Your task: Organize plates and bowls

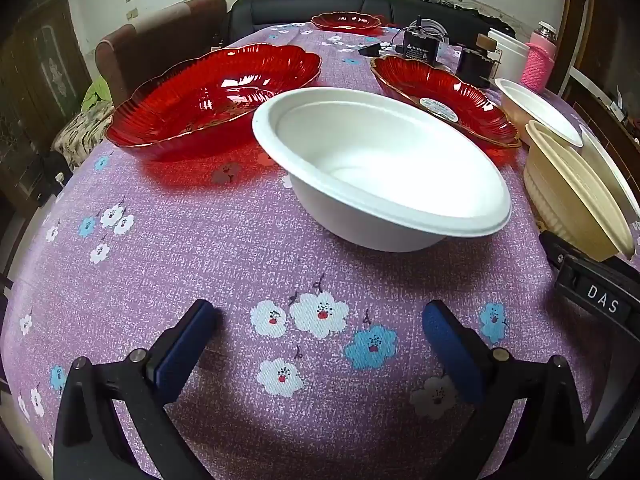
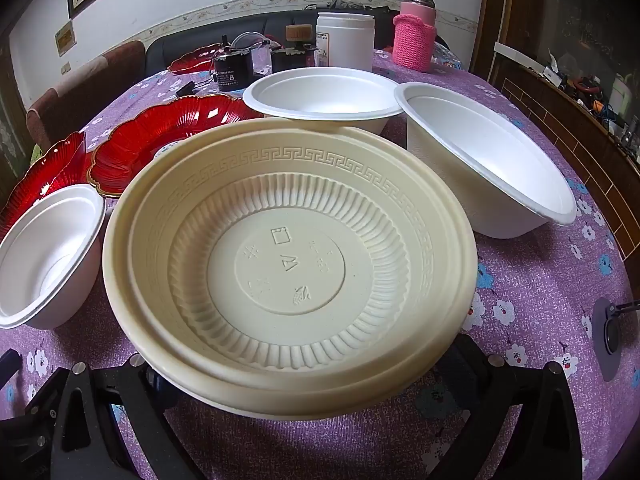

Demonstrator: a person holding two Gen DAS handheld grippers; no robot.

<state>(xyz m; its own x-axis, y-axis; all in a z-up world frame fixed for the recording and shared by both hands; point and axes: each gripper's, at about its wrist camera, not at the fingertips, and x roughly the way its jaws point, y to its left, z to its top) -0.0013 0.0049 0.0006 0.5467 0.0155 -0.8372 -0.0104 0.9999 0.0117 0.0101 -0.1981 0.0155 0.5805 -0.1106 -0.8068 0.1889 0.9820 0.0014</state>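
Observation:
In the left wrist view my left gripper (image 1: 320, 344) is open and empty above the purple tablecloth, short of a white bowl (image 1: 380, 172). A large red plate (image 1: 208, 96) lies behind it on the left, a smaller red plate (image 1: 444, 100) on the right, a third red plate (image 1: 346, 22) far back. In the right wrist view a cream ribbed bowl (image 2: 288, 264) fills the space above my right gripper (image 2: 316, 376); its fingertips are hidden under the rim. White bowls stand at the left (image 2: 48, 256), the back (image 2: 320, 96) and the right (image 2: 488, 160).
A white jar (image 2: 346, 40), a pink knitted flask (image 2: 414, 28) and dark electronic boxes (image 2: 234, 68) stand at the far end. Chairs (image 1: 160, 40) and a black sofa line the far side. A wooden cabinet (image 2: 560, 100) runs along the right.

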